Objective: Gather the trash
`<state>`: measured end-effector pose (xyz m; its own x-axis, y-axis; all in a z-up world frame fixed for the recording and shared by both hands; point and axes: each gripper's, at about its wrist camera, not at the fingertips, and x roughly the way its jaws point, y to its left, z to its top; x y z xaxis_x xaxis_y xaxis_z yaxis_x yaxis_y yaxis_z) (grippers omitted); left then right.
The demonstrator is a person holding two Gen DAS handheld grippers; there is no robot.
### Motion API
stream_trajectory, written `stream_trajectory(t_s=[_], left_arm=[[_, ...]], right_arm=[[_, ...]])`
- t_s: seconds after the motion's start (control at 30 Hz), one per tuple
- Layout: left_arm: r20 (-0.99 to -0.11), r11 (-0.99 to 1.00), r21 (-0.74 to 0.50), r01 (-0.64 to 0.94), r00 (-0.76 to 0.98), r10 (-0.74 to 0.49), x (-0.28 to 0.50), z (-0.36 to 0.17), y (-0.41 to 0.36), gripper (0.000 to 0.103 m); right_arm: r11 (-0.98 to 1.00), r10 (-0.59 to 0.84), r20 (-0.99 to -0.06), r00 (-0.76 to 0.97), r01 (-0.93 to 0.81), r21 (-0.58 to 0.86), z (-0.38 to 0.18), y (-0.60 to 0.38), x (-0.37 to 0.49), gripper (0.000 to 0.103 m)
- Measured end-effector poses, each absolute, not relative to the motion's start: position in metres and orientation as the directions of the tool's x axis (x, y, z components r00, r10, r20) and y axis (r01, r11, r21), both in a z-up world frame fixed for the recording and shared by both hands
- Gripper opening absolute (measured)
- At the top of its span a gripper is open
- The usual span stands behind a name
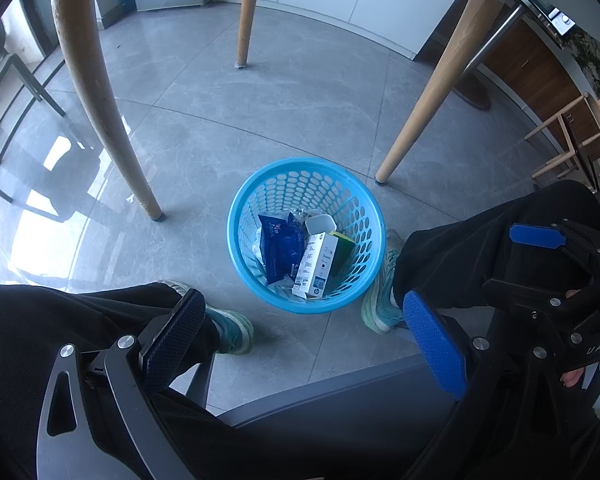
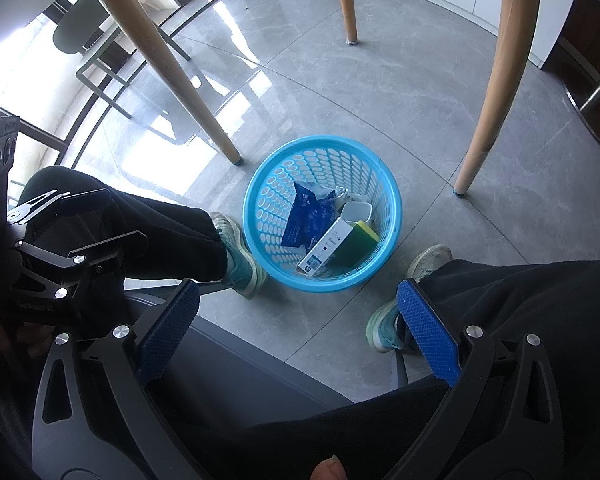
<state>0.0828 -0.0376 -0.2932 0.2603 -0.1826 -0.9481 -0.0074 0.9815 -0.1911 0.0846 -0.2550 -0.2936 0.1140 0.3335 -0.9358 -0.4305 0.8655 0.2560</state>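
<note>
Blue plastic basket [image 1: 352,292] sits on the grey floor [image 1: 228,120] between the person's two shoes. Inside lie a dark blue bag [image 1: 280,250], a white box [image 1: 316,266], a white cup [image 1: 320,224] and a green and yellow sponge [image 2: 360,240], whose yellow top shows clearly only in the right view. The left gripper [image 1: 300,334] and right gripper [image 2: 298,326] are both spread wide, holding nothing. Only the left view shows a plant [image 1: 592,60].

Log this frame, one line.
left tool: open, empty | right tool: open, empty | basket: on floor, holds trash
</note>
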Motion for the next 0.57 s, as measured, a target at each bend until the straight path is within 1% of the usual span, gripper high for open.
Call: stream_trajectory(t_s=[0.57], left_arm=[[-0.946,0.98,-0.201,0.002,0.258,-0.195,0.0803,-0.2947,-0.0393,0.097]], right_arm=[[0.865,0.334,-0.936,0.112,-0.43,0.258,-0.2932,-0.2553,0.0859,0.095]])
